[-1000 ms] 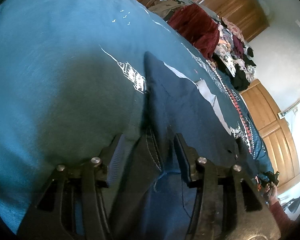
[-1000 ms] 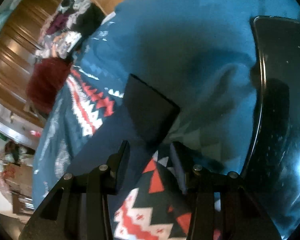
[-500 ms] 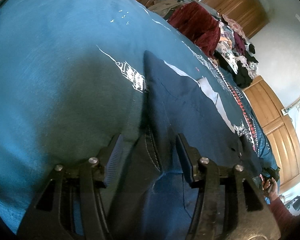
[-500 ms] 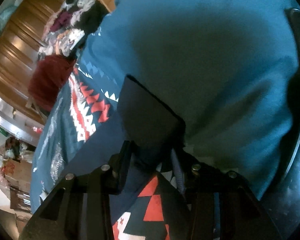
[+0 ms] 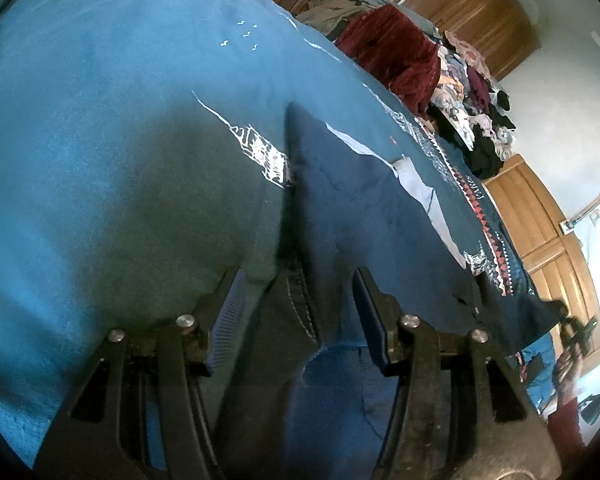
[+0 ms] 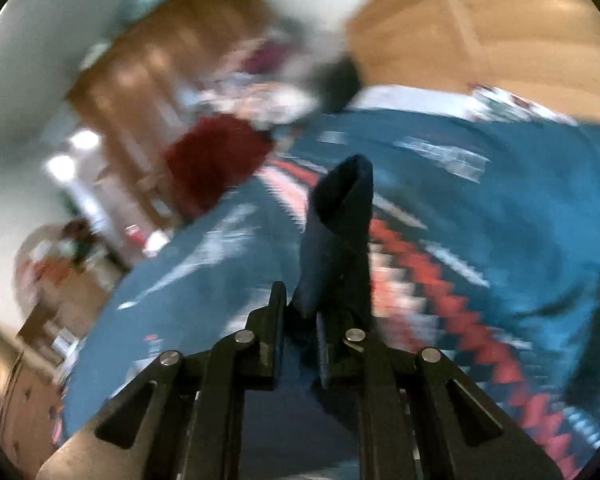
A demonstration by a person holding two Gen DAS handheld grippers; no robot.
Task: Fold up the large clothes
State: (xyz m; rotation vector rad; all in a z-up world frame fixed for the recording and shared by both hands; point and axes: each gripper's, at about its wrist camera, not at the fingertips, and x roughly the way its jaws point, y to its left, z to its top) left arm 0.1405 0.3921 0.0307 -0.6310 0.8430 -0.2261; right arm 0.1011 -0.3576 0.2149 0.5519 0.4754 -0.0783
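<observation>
A dark navy garment lies spread over a teal blanket and runs from the lower middle of the left wrist view up toward the centre. A stitched seam of it sits between the two fingers of the left gripper at the bottom of the frame. The fingers stand apart, with a gap on each side of the cloth, so this gripper is released. White line drawings are printed on the blanket just left of the garment's upper corner, and a red and white zigzag border runs along its right edge.

In the right wrist view, which is blurred, a fold of the same garment rises from the middle of the frame. Its lower end is pinched between the fingers of the right gripper, which are clenched close on the cloth. The blanket fills the right half behind it.

A dark red cloth tops a heap of mixed clothes in the upper right of the left view. Wooden cupboards stand behind the heap.
</observation>
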